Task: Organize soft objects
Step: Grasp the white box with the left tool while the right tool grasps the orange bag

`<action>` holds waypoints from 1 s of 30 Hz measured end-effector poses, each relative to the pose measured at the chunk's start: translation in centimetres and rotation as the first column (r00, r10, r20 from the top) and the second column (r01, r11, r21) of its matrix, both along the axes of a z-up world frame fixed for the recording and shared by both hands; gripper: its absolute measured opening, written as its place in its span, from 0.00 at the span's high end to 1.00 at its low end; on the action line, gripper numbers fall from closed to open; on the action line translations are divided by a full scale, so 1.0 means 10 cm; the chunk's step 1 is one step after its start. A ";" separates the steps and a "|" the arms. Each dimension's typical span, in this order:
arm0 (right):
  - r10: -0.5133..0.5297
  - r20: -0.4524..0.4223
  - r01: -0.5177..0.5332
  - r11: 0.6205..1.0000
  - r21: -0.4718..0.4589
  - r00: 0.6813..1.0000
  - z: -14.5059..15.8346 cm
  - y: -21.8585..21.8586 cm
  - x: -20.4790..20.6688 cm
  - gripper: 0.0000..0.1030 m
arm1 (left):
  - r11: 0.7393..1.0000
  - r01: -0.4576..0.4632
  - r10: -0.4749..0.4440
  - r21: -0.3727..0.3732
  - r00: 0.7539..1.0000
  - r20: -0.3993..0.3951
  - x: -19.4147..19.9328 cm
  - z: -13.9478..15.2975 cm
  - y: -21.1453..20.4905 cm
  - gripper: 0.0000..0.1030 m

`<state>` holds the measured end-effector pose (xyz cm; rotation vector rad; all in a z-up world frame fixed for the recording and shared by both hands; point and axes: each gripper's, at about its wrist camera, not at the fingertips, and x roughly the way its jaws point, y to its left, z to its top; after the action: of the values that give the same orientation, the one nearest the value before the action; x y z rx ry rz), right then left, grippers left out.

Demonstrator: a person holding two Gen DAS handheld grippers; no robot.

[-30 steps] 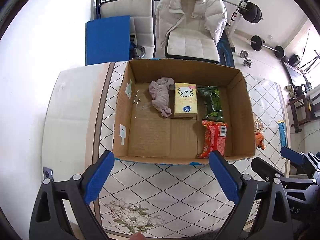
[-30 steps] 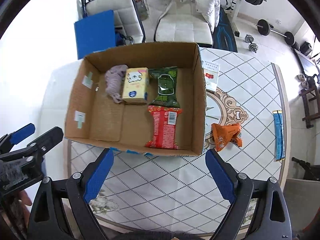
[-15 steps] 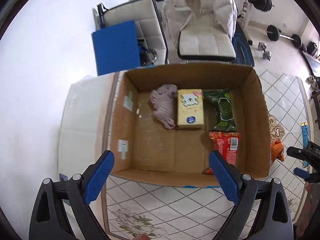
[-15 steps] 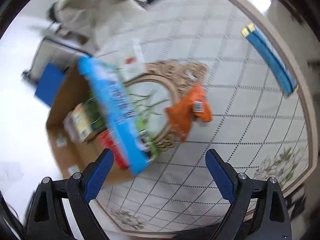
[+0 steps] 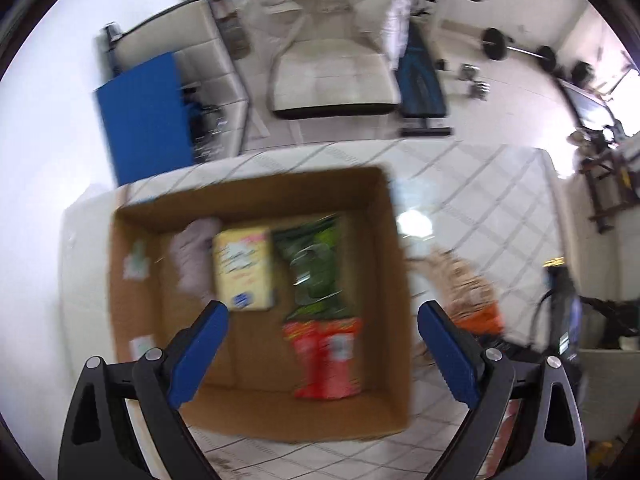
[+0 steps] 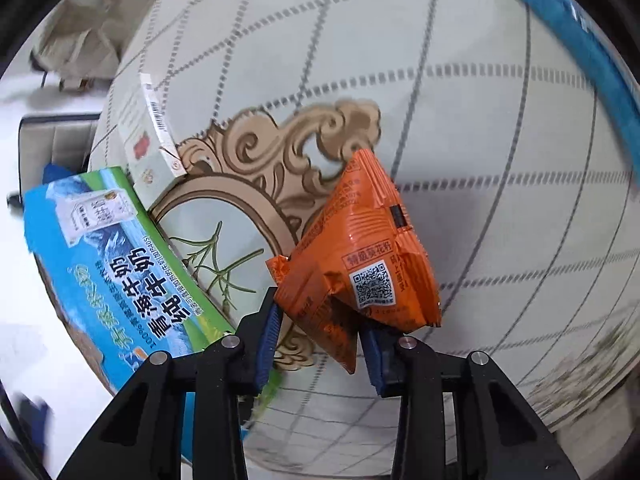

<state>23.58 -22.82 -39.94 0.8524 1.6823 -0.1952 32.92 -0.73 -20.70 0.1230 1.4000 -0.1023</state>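
Note:
In the right wrist view an orange snack packet (image 6: 360, 264) lies on the patterned table (image 6: 480, 168). My right gripper (image 6: 322, 350) is low over it, its jaws closing, and both blue pads touch the packet's crumpled lower end. In the left wrist view my left gripper (image 5: 322, 312) hangs open and empty above the open cardboard box (image 5: 394, 280). Inside the box lie a pinkish cloth (image 5: 192, 256), a yellow tissue pack (image 5: 244, 268), a green packet (image 5: 316, 264) and a red packet (image 5: 326, 360). The orange packet (image 5: 480, 320) shows blurred to the right of the box.
The box's printed blue-green outer wall (image 6: 120, 264) stands just left of the right gripper. A small white carton (image 6: 148, 140) lies behind it, and a long blue packet (image 6: 580, 52) lies at the table's far right edge. Chairs (image 5: 332, 76) and weights stand beyond the table.
The right gripper dropped onto the orange packet and its jaws closed in on it. The left gripper moved right and forward, from the box's near edge to over its inside.

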 end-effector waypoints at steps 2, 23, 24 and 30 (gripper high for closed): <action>0.058 0.022 -0.057 0.997 -0.049 0.998 0.09 -0.17 0.07 0.63 | 0.999 0.048 -0.048 -0.008 0.998 -0.043 0.32 -0.06 -0.34 0.06; 0.144 0.090 -0.136 0.987 -0.090 0.985 0.26 -1.07 0.80 0.63 | 0.890 0.377 -0.189 0.256 0.817 -0.545 1.55 -2.27 -1.65 0.01; 0.144 0.092 -0.136 0.987 -0.087 0.985 0.26 -1.07 0.81 0.63 | 0.891 0.376 -0.186 0.253 0.812 -0.554 1.54 -2.28 -1.63 0.02; 0.125 0.107 -0.119 0.991 -0.058 0.986 0.22 -1.25 0.88 0.63 | 0.972 0.205 -0.111 0.112 0.828 -0.550 1.40 -2.22 -1.37 0.29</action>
<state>32.34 -35.35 -37.69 0.7069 1.6135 -0.1046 46.92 -14.41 -42.92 0.3757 1.9686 -0.1671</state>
